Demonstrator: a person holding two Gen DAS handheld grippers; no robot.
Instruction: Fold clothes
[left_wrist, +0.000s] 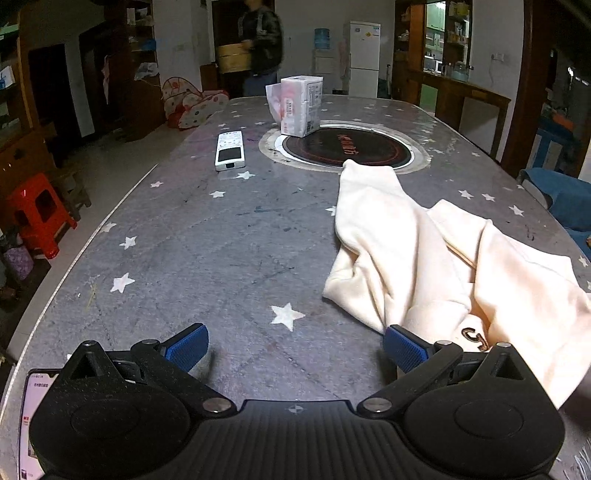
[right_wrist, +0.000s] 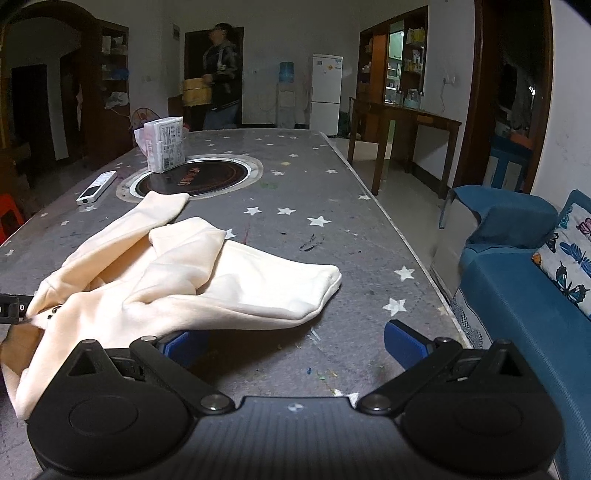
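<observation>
Worktop (left_wrist: 207, 258): long, grey, printed with white stars; a round dark hob inset (left_wrist: 347, 147) sits mid-length.
Sofa (right_wrist: 517, 295): blue, beside the worktop's right edge, with a butterfly cushion (right_wrist: 569, 258).
Garment (right_wrist: 177, 280): cream, crumpled, lying on the worktop with one sleeve reaching toward the hob inset; its near edge hangs over the worktop's front.
Left tongs (left_wrist: 295, 349): spread wide, nothing between the blue pads; right pad just beside the garment's hem.
Right tongs (right_wrist: 291, 345): spread wide, empty; left pad tucked under the garment's edge.
Tissue pack (left_wrist: 301, 105): upright on the hob inset's far rim.
Remote (left_wrist: 230, 150): white, flat, left of the inset.
Phone (left_wrist: 31, 424): lit screen, near left corner.
</observation>
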